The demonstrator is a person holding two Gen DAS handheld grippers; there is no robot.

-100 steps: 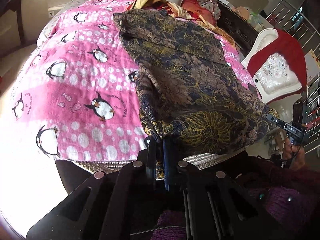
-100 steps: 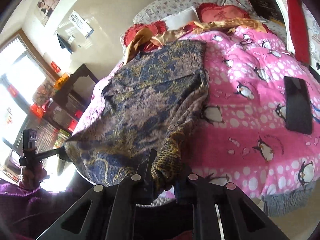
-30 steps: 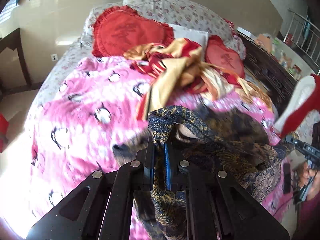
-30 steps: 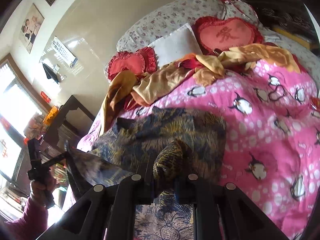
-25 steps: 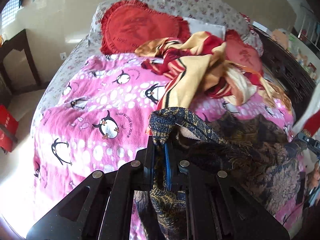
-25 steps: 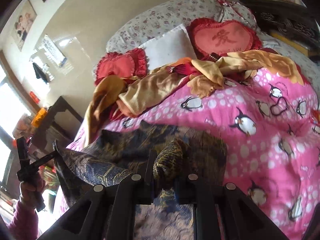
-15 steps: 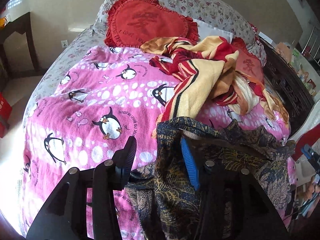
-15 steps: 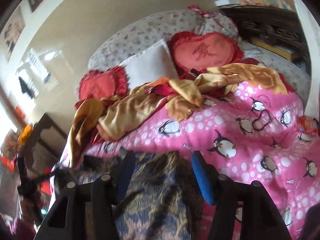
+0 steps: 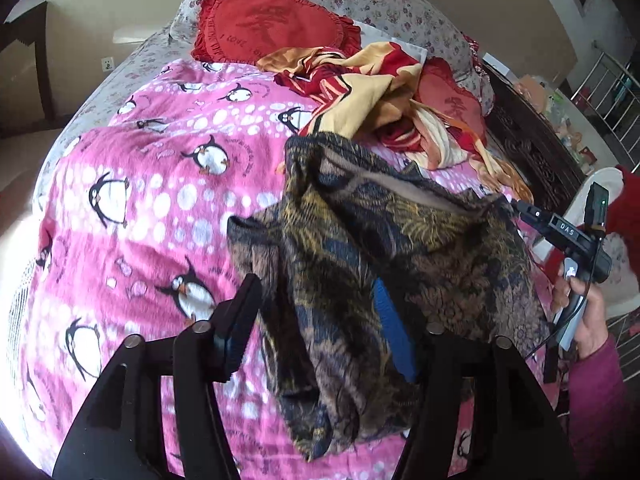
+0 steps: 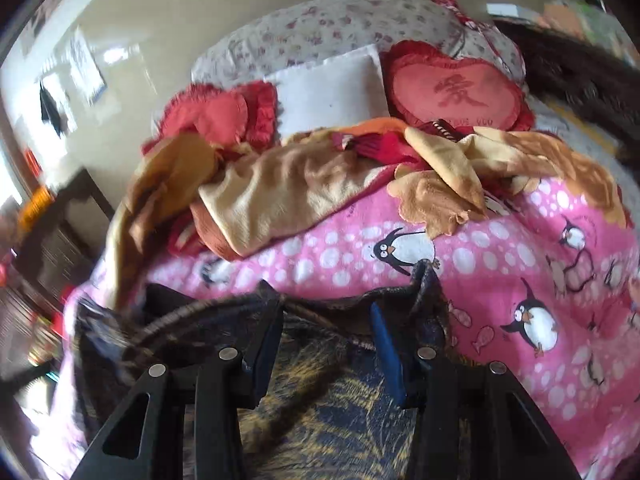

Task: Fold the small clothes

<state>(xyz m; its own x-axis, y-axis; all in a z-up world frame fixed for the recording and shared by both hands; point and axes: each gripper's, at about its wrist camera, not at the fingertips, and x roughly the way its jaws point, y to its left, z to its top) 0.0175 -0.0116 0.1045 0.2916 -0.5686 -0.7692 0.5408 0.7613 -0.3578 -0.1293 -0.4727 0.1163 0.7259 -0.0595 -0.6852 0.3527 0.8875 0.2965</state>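
A dark blue and gold patterned garment (image 9: pixel 360 248) lies folded over on the pink penguin blanket (image 9: pixel 160 200). My left gripper (image 9: pixel 320 304) is open, its fingers either side of the garment's near fold, holding nothing. My right gripper (image 10: pixel 326 320) is open just above the garment's far edge (image 10: pixel 328 420), holding nothing. The right gripper also shows in the left wrist view (image 9: pixel 560 232), held in a hand at the garment's right side.
A heap of yellow and red clothes (image 9: pixel 380 92) (image 10: pixel 320 184) lies beyond the garment. Red heart cushions (image 9: pixel 272 24) (image 10: pixel 456 92) and a white pillow (image 10: pixel 332 88) sit at the headboard. A dark carved bed frame (image 9: pixel 532 140) runs along the right.
Both grippers carried the garment's near edge over toward the pillows, folding it, then opened and let it go. The garment now lies doubled on the blanket.
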